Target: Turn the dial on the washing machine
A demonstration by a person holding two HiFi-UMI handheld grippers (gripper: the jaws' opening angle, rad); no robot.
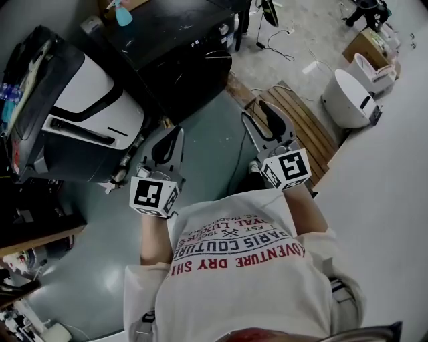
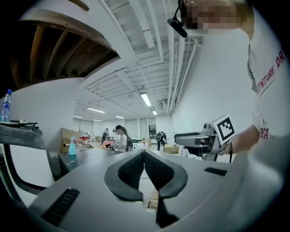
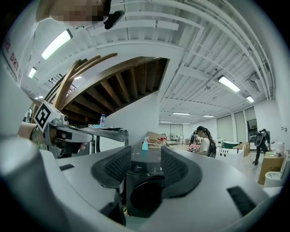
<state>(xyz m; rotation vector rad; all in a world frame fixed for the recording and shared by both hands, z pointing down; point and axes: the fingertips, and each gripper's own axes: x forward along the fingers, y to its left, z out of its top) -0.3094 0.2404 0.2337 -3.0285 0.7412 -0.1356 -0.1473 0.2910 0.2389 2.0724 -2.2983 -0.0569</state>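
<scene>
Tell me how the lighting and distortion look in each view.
Head view: even light, sharp, edges mildly bent, the black washing machine shows little detail. Left gripper view: heavy fisheye, black corners, ceiling light blown out. Right gripper view: same fisheye, washing machine front dark.

Bare grey floor runs from both grippers to the black washing machine; I take that strip as the open lane. In the right gripper view the machine's front sits framed between the spread jaws, well apart from them. Left side is tight: a white-and-black appliance stands near the left gripper. On the right, a wooden pallet lies on the floor beside the right gripper, with a white round unit beyond it. A spray bottle stands on the dark top's far corner.
</scene>
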